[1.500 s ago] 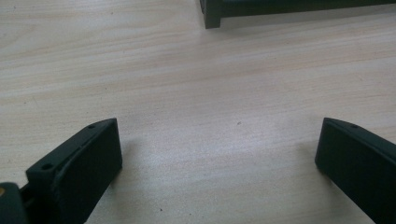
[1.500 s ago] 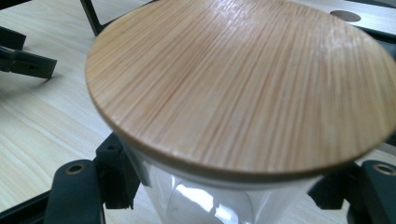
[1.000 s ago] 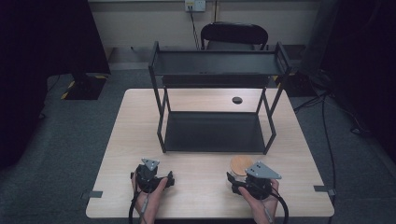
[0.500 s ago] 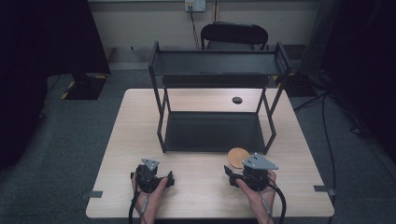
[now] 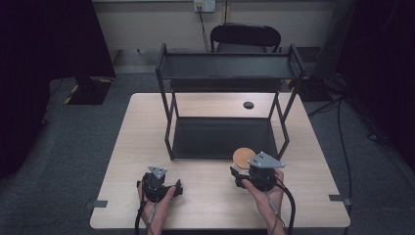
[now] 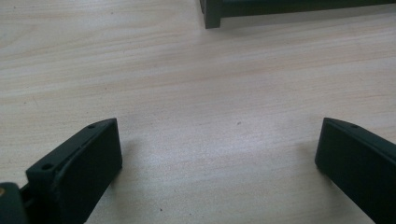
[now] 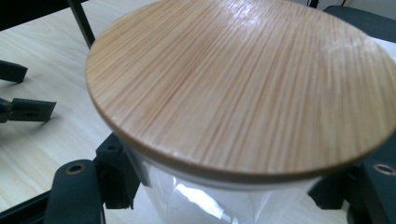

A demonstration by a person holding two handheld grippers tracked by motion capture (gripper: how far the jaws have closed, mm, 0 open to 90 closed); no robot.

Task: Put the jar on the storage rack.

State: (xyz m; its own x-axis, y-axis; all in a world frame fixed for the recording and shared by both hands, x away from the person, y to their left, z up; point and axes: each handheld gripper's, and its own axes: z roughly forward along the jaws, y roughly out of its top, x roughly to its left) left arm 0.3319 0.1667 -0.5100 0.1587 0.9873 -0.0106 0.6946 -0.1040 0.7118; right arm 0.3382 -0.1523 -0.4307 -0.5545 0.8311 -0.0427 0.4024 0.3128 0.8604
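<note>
The right gripper [image 5: 244,171] sits near the front edge of the table [image 5: 303,205], toward its right side, and its jaws are clamped on a clear glass jar [image 7: 205,200] just under the jar's round wooden lid [image 7: 247,84]. In the right gripper view the lid rises between the two black jaws, tilted, with the glass wall pinched from both sides. From above, the lid [image 5: 243,157] shows just ahead of the gripper's grey plate, right beside the front right leg of the black shelf rack [image 5: 230,73]. Over on the left, the left gripper [image 5: 166,188] rests near the front edge toward the left side, held in the person's left hand [image 5: 156,200], jaws spread wide over bare wood with nothing between them; the left gripper view shows the gap plainly, and a foot of the rack [image 6: 215,11] at the top. The rack stands in the middle of the table, with its lower shelf empty. A small dark disc [image 5: 248,105] lies on the table behind the rack, toward the far edge. A black chair [image 5: 244,36] stands beyond the table's far edge.
</note>
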